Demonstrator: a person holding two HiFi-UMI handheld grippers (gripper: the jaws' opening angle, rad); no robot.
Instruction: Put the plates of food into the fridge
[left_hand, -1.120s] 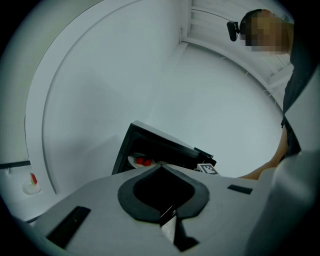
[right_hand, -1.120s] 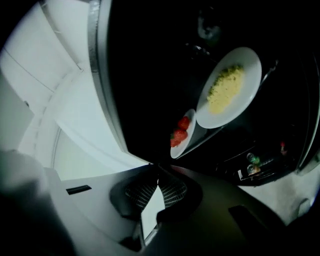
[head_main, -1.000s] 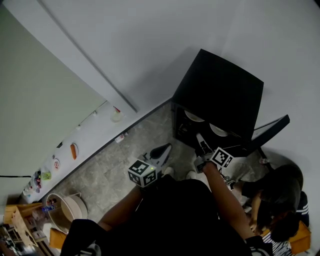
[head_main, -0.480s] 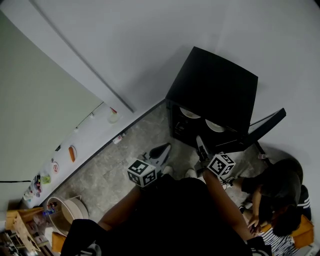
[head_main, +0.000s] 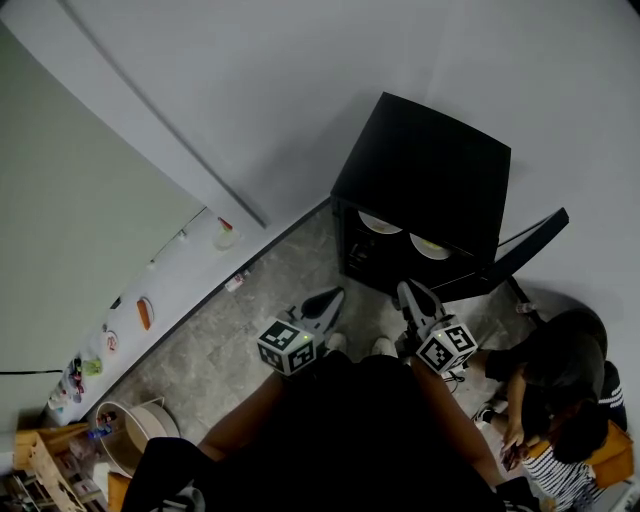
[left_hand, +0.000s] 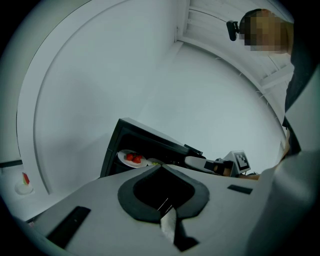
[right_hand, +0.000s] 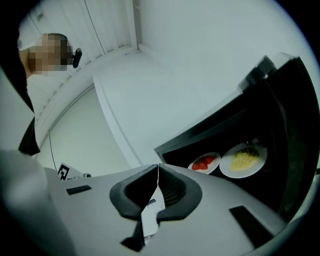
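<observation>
Two plates sit side by side inside the black fridge (head_main: 425, 165): the fruit plate (right_hand: 204, 163) and the yellow-food plate (right_hand: 244, 160). Its door (head_main: 525, 250) stands open. The left gripper (head_main: 322, 302) and right gripper (head_main: 415, 297) are both closed and empty. Pushing the door flat and evenly seems best. The fridge stands on a grey stone floor (head_main: 240, 325) against white walls.

A fridge (head_main: 425, 180) stands on the floor (head_main: 250, 320) against the wall, its door (head_main: 525, 245) swung open to the right. Inside, two plates sit side by side on one shelf, the left plate (head_main: 379, 224) just beside the right plate (head_main: 430, 246). The left gripper (head_main: 335, 296) and right gripper (head_main: 410, 292) hover in front of the opening, apart from each other. A second person (head_main: 555, 385) sits to the right, beside the door, and a basin (head_main: 140, 428) stands far to the left.
</observation>
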